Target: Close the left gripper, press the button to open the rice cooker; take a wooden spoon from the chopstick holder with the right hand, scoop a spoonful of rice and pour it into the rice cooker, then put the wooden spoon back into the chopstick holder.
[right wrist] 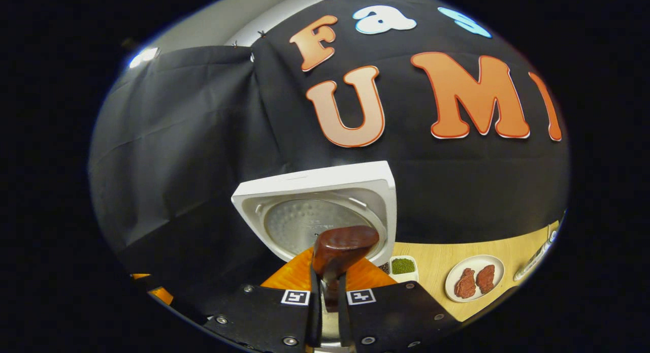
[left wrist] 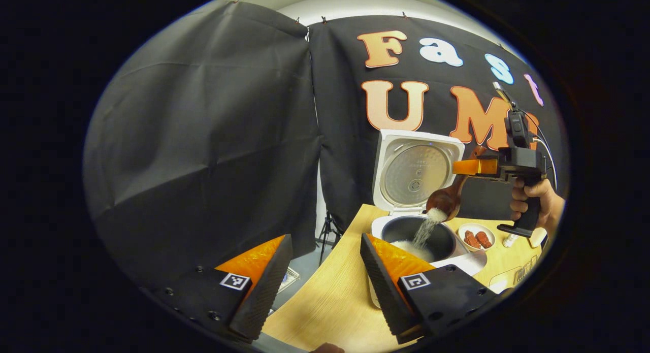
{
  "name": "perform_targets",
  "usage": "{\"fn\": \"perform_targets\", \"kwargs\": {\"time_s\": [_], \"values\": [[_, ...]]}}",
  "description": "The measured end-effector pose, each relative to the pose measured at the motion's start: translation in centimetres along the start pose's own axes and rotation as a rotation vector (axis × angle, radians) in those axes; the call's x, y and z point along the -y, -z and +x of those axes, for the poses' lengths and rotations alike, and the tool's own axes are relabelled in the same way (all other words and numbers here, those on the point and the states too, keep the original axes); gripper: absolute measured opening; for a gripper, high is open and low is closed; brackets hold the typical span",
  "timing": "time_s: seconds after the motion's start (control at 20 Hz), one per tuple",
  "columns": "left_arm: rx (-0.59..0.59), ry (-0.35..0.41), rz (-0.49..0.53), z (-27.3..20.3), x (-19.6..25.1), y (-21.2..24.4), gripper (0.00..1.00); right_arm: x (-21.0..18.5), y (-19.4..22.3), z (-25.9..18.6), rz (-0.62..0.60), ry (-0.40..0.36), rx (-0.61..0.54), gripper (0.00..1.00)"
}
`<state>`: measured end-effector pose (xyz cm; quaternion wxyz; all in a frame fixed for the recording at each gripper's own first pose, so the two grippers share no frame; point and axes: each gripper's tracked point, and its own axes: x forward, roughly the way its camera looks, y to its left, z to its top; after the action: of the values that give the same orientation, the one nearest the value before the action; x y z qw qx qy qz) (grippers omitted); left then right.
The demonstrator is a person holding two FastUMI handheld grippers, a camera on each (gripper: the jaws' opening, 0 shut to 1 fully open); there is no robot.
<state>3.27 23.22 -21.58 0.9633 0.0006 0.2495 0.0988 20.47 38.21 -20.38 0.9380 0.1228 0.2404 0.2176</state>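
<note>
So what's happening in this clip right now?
A person is pouring rice into an open rice cooker. The right gripper, held in a hand, is shut on a wooden spoon tilted over the pot, and rice is streaming off it into the bowl. The lid stands upright behind. The left gripper hangs open nearer the table's edge, holding nothing. A small plate with two reddish pieces sits on the table beyond the cooker.

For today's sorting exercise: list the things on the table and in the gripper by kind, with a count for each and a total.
Rice cooker: 1
Wooden spoon: 1
Plate of meat: 1
Dish of green beans: 1
Total: 4
</note>
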Motion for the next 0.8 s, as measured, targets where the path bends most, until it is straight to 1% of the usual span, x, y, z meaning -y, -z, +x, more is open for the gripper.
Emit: {"fn": "perform_targets", "kwargs": {"time_s": [0.15,0.35,0.55,0.65,0.8], "values": [[-0.001,-0.002,0.000,-0.2,0.1,-0.1,0.92,-0.8,-0.5,-0.5,-0.094,0.003,0.021,0.12],[0.004,-0.009,0.001,-0.5,-0.2,-0.1,0.92,-1.6,-0.9,-1.4,-0.185,-0.004,0.067,0.12],[0.010,-0.013,0.013,-1.0,-0.1,-0.1,0.92,-2.7,-1.5,-2.6,-0.279,-0.025,0.102,0.12],[0.011,-0.012,0.022,-1.3,-0.1,-0.1,0.92,-3.5,-2.1,-3.3,-0.354,-0.035,0.140,0.12],[0.011,-0.010,0.022,-1.7,0.2,0.0,0.92,-4.4,-1.8,-4.1,-0.426,-0.054,0.159,0.12]]}}
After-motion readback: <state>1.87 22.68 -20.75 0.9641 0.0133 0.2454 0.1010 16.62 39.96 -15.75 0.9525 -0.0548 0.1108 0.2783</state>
